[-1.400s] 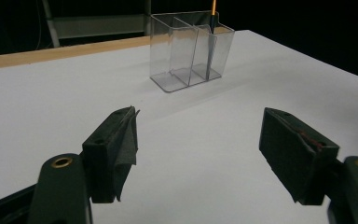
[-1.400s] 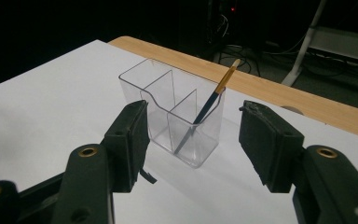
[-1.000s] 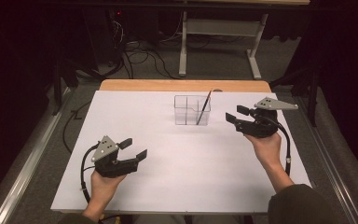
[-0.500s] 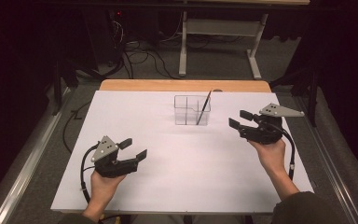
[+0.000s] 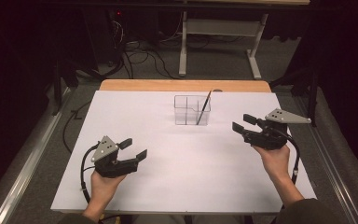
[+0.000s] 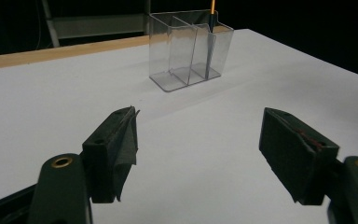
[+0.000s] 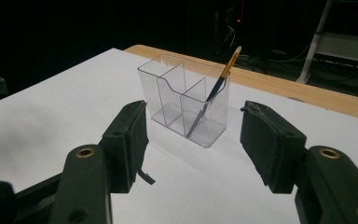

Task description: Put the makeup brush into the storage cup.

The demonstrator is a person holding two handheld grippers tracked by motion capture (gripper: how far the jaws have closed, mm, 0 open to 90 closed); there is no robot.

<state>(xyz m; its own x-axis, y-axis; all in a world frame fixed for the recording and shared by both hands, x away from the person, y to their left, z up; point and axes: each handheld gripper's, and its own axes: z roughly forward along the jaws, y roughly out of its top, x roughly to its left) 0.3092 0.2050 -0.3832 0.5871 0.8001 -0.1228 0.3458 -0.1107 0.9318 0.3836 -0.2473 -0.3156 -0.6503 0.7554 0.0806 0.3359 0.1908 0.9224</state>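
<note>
Both grippers empty, jaws wide, holder with brush at far centre of table.

Clear holder (image 5: 192,110) standing upright on white sheet (image 5: 177,186), split into compartments; brush (image 5: 203,108) leaning in the right-hand one as seen from above, tip down, handle out over the rim. Right gripper (image 5: 242,124) held off to the holder's right, aimed at it, probably lined up for a reach. Left gripper (image 5: 134,149) low near front left, well apart from holder, likely parked out of the way.
</note>
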